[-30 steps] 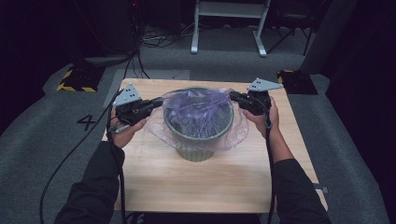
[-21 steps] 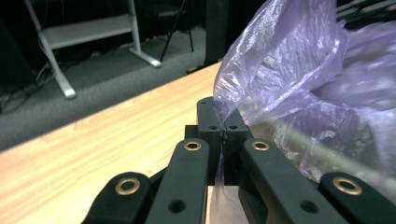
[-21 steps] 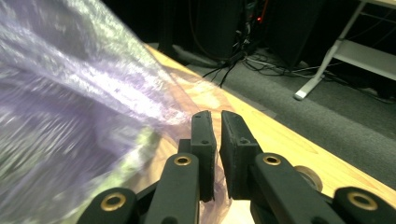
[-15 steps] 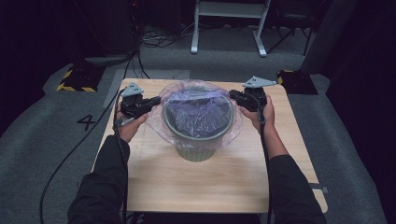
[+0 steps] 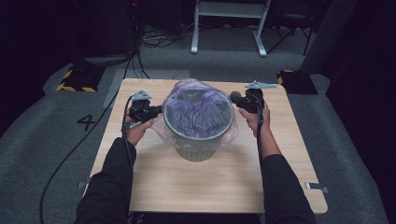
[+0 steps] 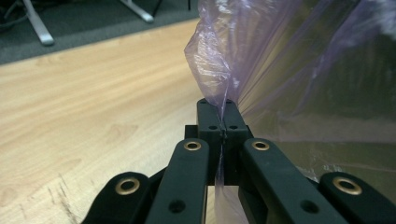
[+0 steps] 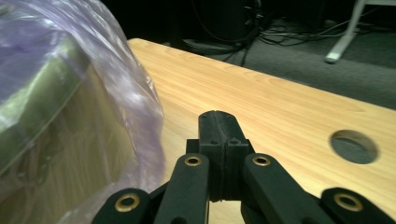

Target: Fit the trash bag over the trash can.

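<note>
- Left gripper (image 6: 223, 122) has its jaws clamped together on a fold of the purple plastic bag (image 5: 198, 112); the film runs up out of the pinch in the left gripper view, so I have a real hold there.
- Right gripper (image 7: 223, 128) has its jaws pressed together too, but in the right gripper view I see no film between them; the bag bulges just beside the jaws, so I judge it holds nothing.
- From the high view my left gripper (image 5: 156, 111) sits at the bag's left edge and my right gripper (image 5: 235, 98) at its right edge, both near the rim.
- Green ribbed bin (image 5: 196, 148) stands upright mid-table on the wooden table (image 5: 210, 186); the bag is draped over its mouth and hangs down the outside, dome of film on top.
- Step in hand, my guess: seating the liner down over the rim.
- Risk: with one side ungripped, pulling down on the left drags the bag off-centre or off the right rim.
- Risk: thin film pinched hard can tear at the left jaws if I tug.
- Risk: a sideways pull could tip or slide the light bin.
</note>
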